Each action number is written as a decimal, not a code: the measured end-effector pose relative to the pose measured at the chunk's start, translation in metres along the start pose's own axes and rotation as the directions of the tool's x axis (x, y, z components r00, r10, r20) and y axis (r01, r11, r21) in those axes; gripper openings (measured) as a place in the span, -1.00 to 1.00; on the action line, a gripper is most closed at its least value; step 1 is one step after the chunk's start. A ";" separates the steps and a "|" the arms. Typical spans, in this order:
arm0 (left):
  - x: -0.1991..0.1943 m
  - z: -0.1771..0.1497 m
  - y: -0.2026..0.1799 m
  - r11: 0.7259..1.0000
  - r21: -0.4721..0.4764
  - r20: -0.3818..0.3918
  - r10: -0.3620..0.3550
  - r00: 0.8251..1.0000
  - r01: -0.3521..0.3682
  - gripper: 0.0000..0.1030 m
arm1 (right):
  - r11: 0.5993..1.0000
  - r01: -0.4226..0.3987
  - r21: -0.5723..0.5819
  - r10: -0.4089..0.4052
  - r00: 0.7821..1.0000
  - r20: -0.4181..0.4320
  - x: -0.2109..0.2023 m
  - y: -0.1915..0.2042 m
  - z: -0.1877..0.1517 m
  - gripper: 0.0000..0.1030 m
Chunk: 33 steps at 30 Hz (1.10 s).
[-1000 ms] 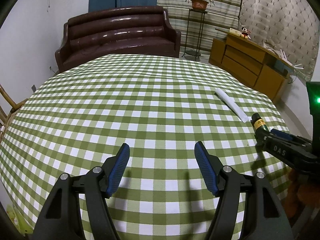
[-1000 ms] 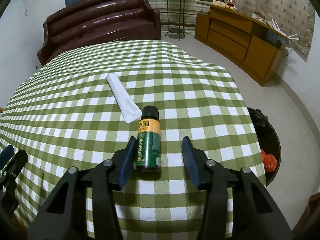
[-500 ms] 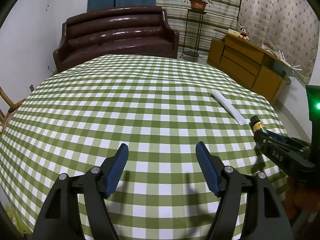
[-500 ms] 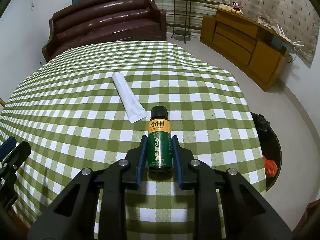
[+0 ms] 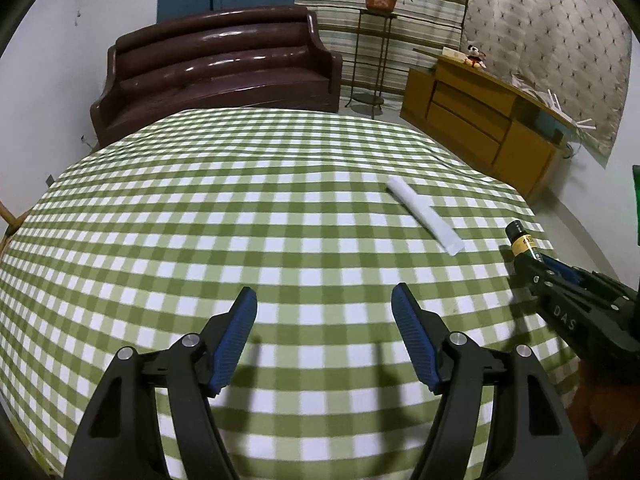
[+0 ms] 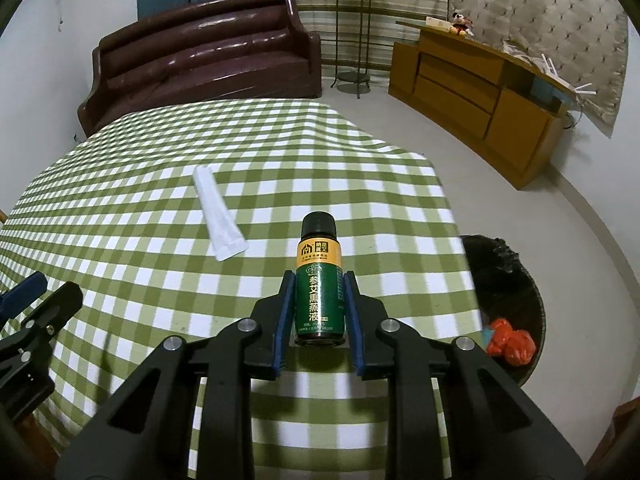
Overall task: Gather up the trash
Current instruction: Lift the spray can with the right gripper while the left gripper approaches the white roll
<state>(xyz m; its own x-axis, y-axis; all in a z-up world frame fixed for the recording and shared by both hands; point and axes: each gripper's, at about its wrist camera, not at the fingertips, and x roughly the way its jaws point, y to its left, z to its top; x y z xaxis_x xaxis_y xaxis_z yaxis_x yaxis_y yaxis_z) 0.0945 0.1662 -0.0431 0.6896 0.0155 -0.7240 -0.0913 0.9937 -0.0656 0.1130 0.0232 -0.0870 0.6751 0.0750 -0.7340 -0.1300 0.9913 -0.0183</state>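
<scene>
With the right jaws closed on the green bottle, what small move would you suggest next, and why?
Probably carry the green bottle sideways toward the black-lined bin beside the table. The right gripper pinches it on both sides and the bin sits open just past the tablecloth's edge, with orange trash already inside. The white packet can wait for the empty left gripper.
</scene>
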 end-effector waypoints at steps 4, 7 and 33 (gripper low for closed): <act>0.008 0.005 -0.018 1.000 0.018 -0.010 -0.009 1.000 0.009 0.32 | 1.000 0.003 0.017 -0.003 1.000 0.009 -0.001 -0.016 0.001 -0.55; 0.014 0.010 -0.028 0.999 0.032 -0.016 -0.009 1.000 0.010 0.32 | 1.000 0.001 0.031 -0.001 1.000 0.008 0.001 -0.029 0.004 -0.55; 0.084 0.054 -0.085 0.996 0.073 -0.119 0.053 0.991 -0.045 0.32 | 0.995 -0.070 0.073 0.069 0.997 0.025 0.018 -0.075 0.024 -0.55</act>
<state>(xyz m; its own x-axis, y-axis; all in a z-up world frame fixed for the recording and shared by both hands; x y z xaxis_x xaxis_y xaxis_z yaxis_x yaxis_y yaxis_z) 0.1989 0.0887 -0.0615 0.5930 0.0549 -0.8034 -0.0693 0.9974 0.0171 0.1522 -0.0474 -0.0825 0.6827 0.1455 -0.7160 -0.1241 0.9888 0.0827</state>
